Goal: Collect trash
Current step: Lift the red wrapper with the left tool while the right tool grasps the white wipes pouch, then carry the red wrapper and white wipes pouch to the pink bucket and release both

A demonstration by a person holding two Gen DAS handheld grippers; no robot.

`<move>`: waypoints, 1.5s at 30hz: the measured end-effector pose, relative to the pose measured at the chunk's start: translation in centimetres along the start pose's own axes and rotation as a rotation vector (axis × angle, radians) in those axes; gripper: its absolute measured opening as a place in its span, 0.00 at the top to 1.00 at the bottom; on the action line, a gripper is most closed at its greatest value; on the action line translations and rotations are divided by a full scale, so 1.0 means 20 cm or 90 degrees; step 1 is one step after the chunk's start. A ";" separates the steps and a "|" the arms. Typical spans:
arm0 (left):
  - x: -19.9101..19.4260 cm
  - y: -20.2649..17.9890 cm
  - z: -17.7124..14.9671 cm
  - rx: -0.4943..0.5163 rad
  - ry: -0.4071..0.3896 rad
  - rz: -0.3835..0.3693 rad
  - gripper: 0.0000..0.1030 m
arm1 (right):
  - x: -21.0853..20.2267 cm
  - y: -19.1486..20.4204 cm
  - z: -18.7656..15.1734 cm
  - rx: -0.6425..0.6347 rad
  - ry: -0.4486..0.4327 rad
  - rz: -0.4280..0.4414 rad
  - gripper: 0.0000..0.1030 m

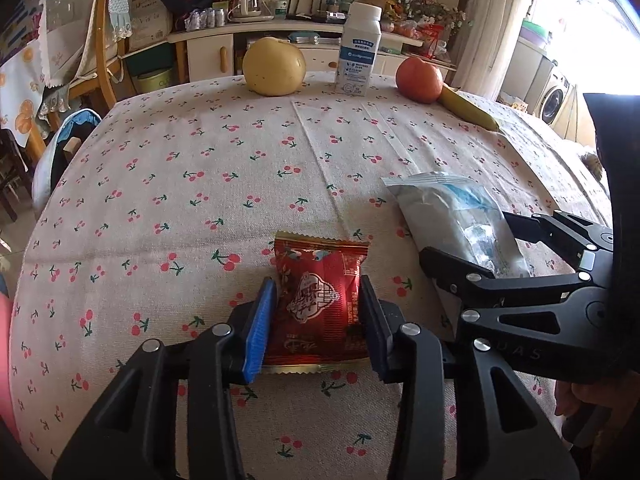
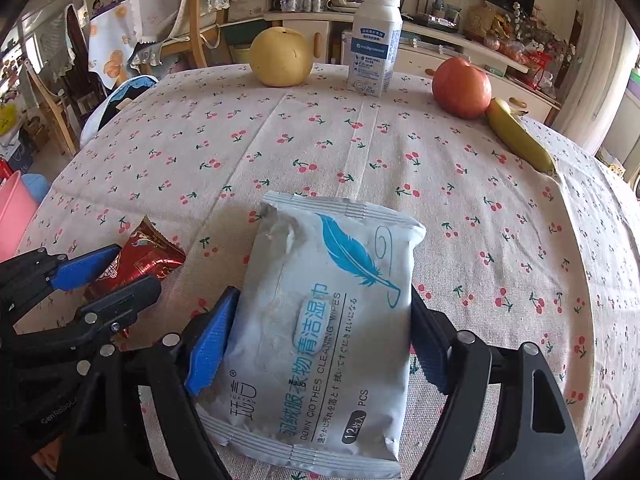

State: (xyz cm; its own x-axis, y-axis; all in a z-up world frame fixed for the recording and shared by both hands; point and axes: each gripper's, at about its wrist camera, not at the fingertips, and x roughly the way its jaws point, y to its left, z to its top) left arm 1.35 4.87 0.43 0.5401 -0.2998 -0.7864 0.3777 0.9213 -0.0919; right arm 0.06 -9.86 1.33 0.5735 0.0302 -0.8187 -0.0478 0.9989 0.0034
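We hold the left gripper low over the near part of the table, its jaws narrowly parted with the red wrapper between them. The blue pad on its left side touches the wrapper's edge and the dark pad on the right sits against the other edge; the wrapper lies flat on the cherry-print cloth, its far end sticking out past the fingertips. We cannot tell how hard the pads press, but they look closed onto it.

Our right gripper is just to the right of the left one, jaws set wide around the wipes pack. The pack, grey-white with a blue feather, lies on the cloth with its near half between the fingers. The left blue pad touches the pack's left edge; the right pad is at the other edge, and we cannot tell whether it presses or only stands beside it.

From the right wrist view the wrapper is to the left of the pack, close but apart from it.

Along the far edge of the table stand a pear, a white bottle, an apple and a banana, the banana touching the apple on its right. All are well apart from the grippers.
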 end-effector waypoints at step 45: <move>-0.65 0.93 -0.03 -0.228 -0.170 0.129 0.59 | -0.26 0.80 0.17 -0.050 -0.069 0.136 0.26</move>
State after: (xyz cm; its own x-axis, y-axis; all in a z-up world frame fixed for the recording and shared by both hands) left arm 0.84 26.09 8.60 0.7681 -0.1158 -0.6298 -0.0114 0.9809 -0.1943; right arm -0.89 6.00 7.72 0.6273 0.2477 -0.7383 -0.2375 0.9638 0.1216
